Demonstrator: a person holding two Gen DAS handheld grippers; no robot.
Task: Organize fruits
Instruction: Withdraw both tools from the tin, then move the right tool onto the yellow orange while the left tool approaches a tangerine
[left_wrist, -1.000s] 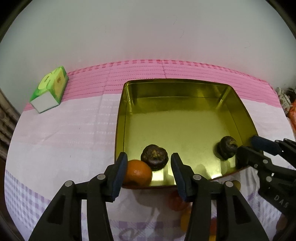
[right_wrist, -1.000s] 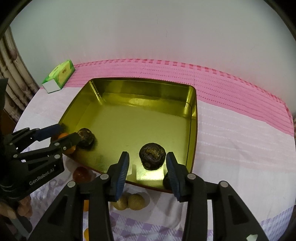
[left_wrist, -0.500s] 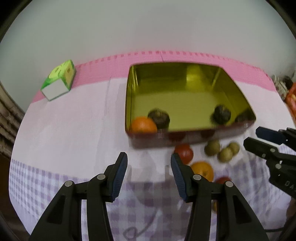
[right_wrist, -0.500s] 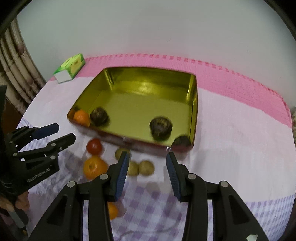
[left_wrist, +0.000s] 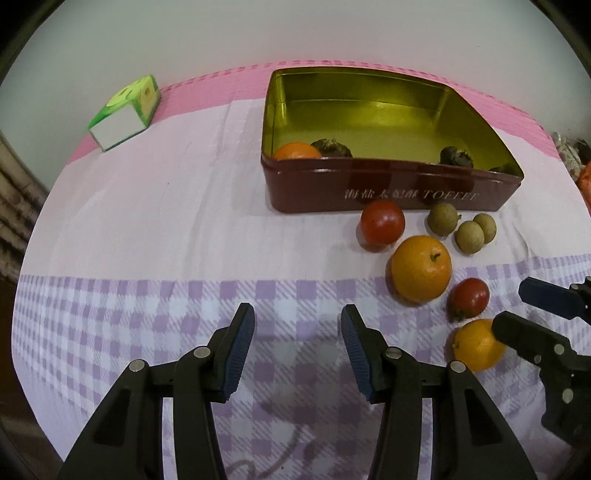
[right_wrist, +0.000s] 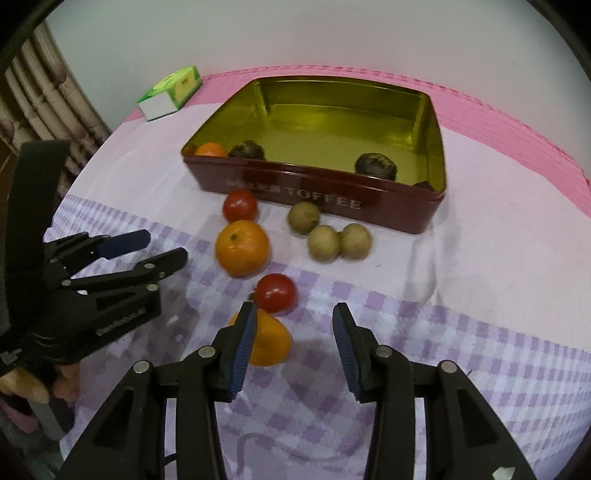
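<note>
we hold the left gripper (left_wrist: 297, 341) and right gripper (right_wrist: 293, 341) over the checked cloth (left_wrist: 110, 314), jaws spread and holding nothing. the toffee tin (left_wrist: 388, 188) holds one orange (left_wrist: 297, 151) and dark fruits (left_wrist: 332, 147); tomatoes (right_wrist: 275, 291), oranges (right_wrist: 242, 247) and brown fruits (right_wrist: 325, 242) lie on the cloth before it.

Left gripper (left_wrist: 297, 343) open above checked cloth (left_wrist: 147, 314).

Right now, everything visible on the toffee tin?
The tin is a lidless rectangular metal box, maroon outside with pale TOFFEE lettering, shiny gold inside. It sits flat on the tablecloth. Inside, along its near wall, are an orange and three dark wrinkled fruits. No gripper touches it.
</note>
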